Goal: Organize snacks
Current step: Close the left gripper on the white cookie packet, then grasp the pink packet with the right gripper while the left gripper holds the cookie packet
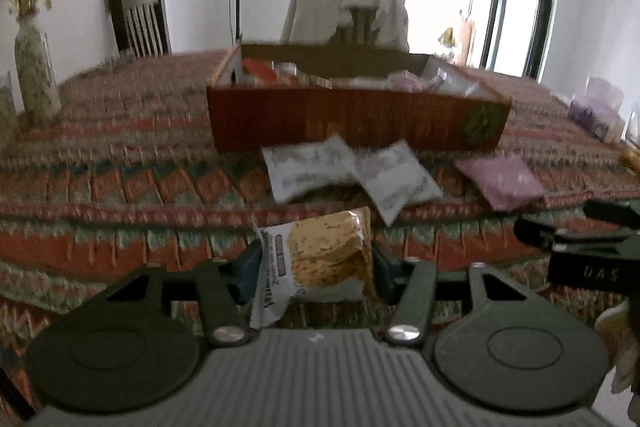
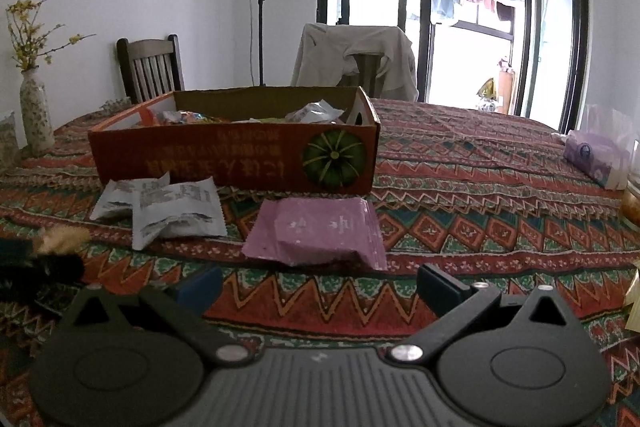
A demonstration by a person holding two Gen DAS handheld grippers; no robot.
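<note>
My left gripper (image 1: 314,267) is shut on a yellow-and-white cracker packet (image 1: 320,259) and holds it above the table's near edge. An orange cardboard box (image 1: 352,119) with several snacks inside stands ahead; it also shows in the right wrist view (image 2: 236,159). Two white packets (image 1: 348,175) and a purple packet (image 1: 500,181) lie in front of the box. My right gripper (image 2: 320,287) is open and empty, just short of the purple packet (image 2: 320,231). The white packets (image 2: 160,207) lie to its left.
The table has a patterned red cloth (image 2: 480,227). A vase with yellow flowers (image 2: 36,115) stands at the far left. A purple tissue pack (image 2: 592,155) sits at the right. Two chairs (image 2: 152,67) stand behind the table, one draped with cloth.
</note>
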